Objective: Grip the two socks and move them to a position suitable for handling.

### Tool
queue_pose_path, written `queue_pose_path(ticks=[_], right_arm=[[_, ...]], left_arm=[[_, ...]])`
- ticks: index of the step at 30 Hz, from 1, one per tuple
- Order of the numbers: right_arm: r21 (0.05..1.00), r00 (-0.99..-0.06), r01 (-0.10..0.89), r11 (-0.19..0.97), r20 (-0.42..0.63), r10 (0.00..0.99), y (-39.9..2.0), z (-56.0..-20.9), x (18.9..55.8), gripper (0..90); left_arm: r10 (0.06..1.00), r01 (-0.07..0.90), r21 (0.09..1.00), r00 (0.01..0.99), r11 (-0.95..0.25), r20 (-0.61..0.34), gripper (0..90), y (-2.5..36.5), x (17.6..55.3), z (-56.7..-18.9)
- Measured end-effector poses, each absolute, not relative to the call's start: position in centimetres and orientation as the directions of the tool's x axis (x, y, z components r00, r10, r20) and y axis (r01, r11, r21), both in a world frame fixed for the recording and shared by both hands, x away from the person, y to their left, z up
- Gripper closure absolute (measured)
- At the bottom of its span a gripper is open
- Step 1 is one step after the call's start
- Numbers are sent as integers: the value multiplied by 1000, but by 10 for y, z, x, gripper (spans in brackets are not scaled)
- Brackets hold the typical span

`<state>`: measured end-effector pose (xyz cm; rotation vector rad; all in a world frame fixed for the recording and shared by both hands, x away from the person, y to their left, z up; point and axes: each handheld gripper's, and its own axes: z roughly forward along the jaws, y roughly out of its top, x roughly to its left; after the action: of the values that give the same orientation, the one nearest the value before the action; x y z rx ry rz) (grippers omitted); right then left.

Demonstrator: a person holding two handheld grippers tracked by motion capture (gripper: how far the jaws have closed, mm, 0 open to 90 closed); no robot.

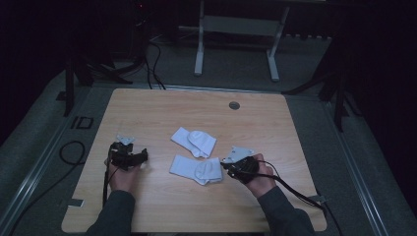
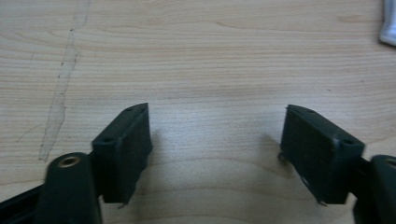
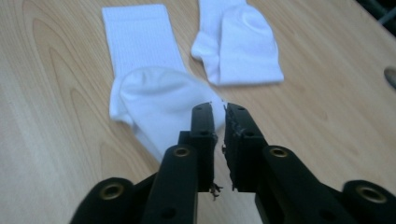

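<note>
Two folded white socks lie mid-table. The nearer sock (image 1: 195, 170) (image 3: 149, 88) has its rounded end at my right gripper (image 1: 225, 165) (image 3: 219, 106), whose jaws stand almost together with a hairline gap, tips over the sock's edge. I cannot tell whether any fabric is pinched. The farther sock (image 1: 193, 141) (image 3: 243, 42) lies just beyond it, apart. My left gripper (image 1: 142, 155) (image 2: 217, 111) is to the left of both socks, jaws spread wide over bare wood with nothing between them. A white sock corner (image 2: 388, 28) shows at the top right of the left gripper view.
The wooden table (image 1: 147, 108) has a round grey grommet (image 1: 234, 105) near its far edge. A pale scuff line (image 2: 60, 93) runs across the wood by the left jaw. Black cables (image 1: 71, 150) lie on the floor at left. A white frame (image 1: 199, 49) stands beyond the table.
</note>
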<state>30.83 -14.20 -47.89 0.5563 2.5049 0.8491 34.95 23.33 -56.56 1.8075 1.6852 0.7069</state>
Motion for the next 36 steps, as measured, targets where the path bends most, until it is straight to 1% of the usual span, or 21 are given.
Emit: queue_pose_path(ticks=[2,3,8,9,12,14,15,17,20,23,28,33,36], right_arm=[[642,-828,215,736,-280,486,-138,-477,309,858],[644,-836,192,740,-289,467,-128,-471,310,892],[646,-859,213,733,-234,456,-113,-475,317,897],[626,-868,220,748,-225,444,-107,-483,320,898],[592,-881,233,771,-207,425,-100,-497,324,897],[582,-889,243,776,-188,419,-96,-505,327,897],[584,-895,253,771,-161,416,-94,-510,329,897],[570,-898,270,776,-141,417,-90,-521,334,897],[537,-906,278,796,-127,403,-83,-536,338,898],[533,-916,269,802,-115,384,-78,-540,337,898],[534,-943,210,819,-111,314,-72,-541,332,898],[506,-958,175,845,-113,265,-74,-539,329,897],[509,-955,180,842,-116,274,-75,-535,331,831]], left_arm=[[997,701,711,76,-53,0,287,233,349,-565],[997,703,709,80,-57,0,312,233,349,-565],[996,702,709,94,-67,1,355,234,347,-564],[995,702,708,101,-72,1,403,234,347,-563],[994,707,703,109,-77,-1,476,234,346,-562],[994,711,700,107,-74,-3,548,234,345,-560],[994,712,699,110,-74,-7,593,234,344,-560],[992,701,710,123,-71,-22,652,235,343,-557],[990,674,735,140,-71,-33,696,233,339,-552],[988,663,744,150,-80,-27,701,231,338,-550],[988,666,741,151,-82,-26,697,231,338,-551],[990,671,738,141,-74,-29,692,232,338,-551],[990,673,736,140,-74,-28,691,232,338,-552]])
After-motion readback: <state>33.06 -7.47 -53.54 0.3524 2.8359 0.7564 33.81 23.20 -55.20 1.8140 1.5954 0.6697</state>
